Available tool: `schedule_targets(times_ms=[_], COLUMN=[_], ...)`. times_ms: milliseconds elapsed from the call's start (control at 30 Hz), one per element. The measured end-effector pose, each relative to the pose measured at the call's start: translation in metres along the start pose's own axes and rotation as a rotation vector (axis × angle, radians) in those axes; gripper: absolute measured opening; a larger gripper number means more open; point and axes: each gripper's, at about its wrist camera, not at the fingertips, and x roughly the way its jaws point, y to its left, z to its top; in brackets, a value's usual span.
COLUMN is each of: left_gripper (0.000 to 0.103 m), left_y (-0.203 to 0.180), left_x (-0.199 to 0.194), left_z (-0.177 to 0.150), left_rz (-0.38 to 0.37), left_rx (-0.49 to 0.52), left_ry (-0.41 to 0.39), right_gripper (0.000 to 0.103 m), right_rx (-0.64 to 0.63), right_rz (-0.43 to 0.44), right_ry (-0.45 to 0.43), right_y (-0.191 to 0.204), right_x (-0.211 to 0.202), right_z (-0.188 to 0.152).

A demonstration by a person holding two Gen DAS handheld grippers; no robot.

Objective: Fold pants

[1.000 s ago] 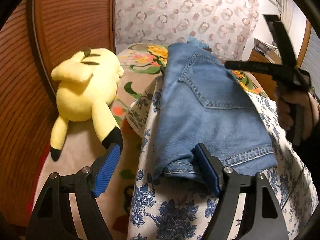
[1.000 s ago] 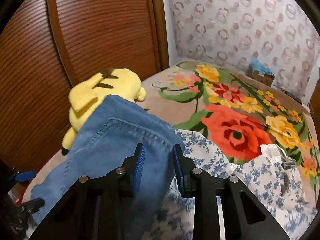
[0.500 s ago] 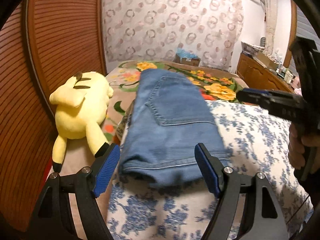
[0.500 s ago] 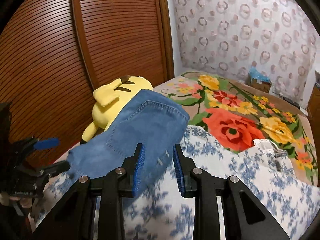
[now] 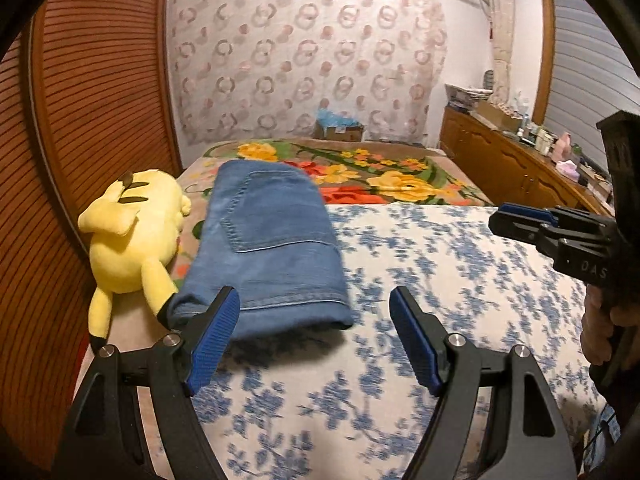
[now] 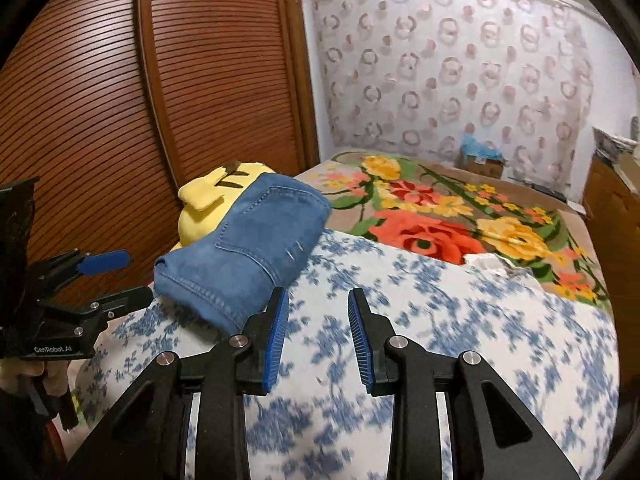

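Observation:
The folded blue jeans (image 5: 272, 248) lie on the bed with a back pocket facing up, partly on the blue-flowered sheet (image 5: 440, 280). My left gripper (image 5: 314, 308) hovers open and wide just short of the jeans' near end, and its pads touch nothing. In the right wrist view the jeans (image 6: 248, 248) sit to the upper left of my right gripper (image 6: 318, 300). That gripper stands open with a narrow gap and only the sheet (image 6: 440, 320) behind it. Each gripper shows in the other's view: the right gripper (image 5: 520, 216) and the left gripper (image 6: 108, 276).
A yellow plush toy (image 5: 132, 232) lies against the jeans' left side, next to the slatted wooden doors (image 5: 80, 120). A flowered blanket (image 5: 400, 184) covers the far bed, with a cardboard box (image 5: 340, 130) by the wall. A wooden dresser (image 5: 520, 168) stands right. A hand (image 5: 604, 328) holds the right gripper.
Both grippers have pulled back from the jeans. The right gripper slid off the denim to the right over the sheet. The jeans stay folded where they lay.

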Motion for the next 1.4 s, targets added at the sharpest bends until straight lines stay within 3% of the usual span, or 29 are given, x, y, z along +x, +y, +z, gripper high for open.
schedule_targets(times_ms=[133, 533, 700, 900, 1100, 1400], left_gripper=[0.081, 0.083, 0.083, 0.083, 0.083, 0.083], left_y=[-0.019, -0.079, -0.100, -0.117, -0.124, -0.125], left_x=[-0.011, -0.048, -0.066, -0.084, -0.097, -0.102], left_z=[-0.002, -0.011, -0.014, -0.009, -0.007, -0.007], left_rz=[-0.047, -0.098, -0.099, -0.073, -0.074, -0.052], left_rx=[0.016, 0.066, 0.080, 0.085, 0.095, 0.094], left_ry=[-0.010, -0.069, -0.090, -0.116, -0.152, -0.166], right_gripper=[0.034, 0.044, 0.057, 0.061, 0.061, 0.061], right_rx=[0.017, 0.075, 0.100, 0.117, 0.141, 0.147], right_rz=[-0.031, -0.150, -0.210, -0.285, -0.317, -0.328], right_ry=[-0.019, -0.092, -0.130, -0.187, -0.223, -0.221], right_y=[-0.001, 0.000, 0.003, 0.009, 0.017, 0.023], right_x=[-0.038, -0.141, -0.182, -0.230, -0.251, -0.248], right_z=[-0.015, -0.059, -0.073, -0.080, -0.086, -0.088])
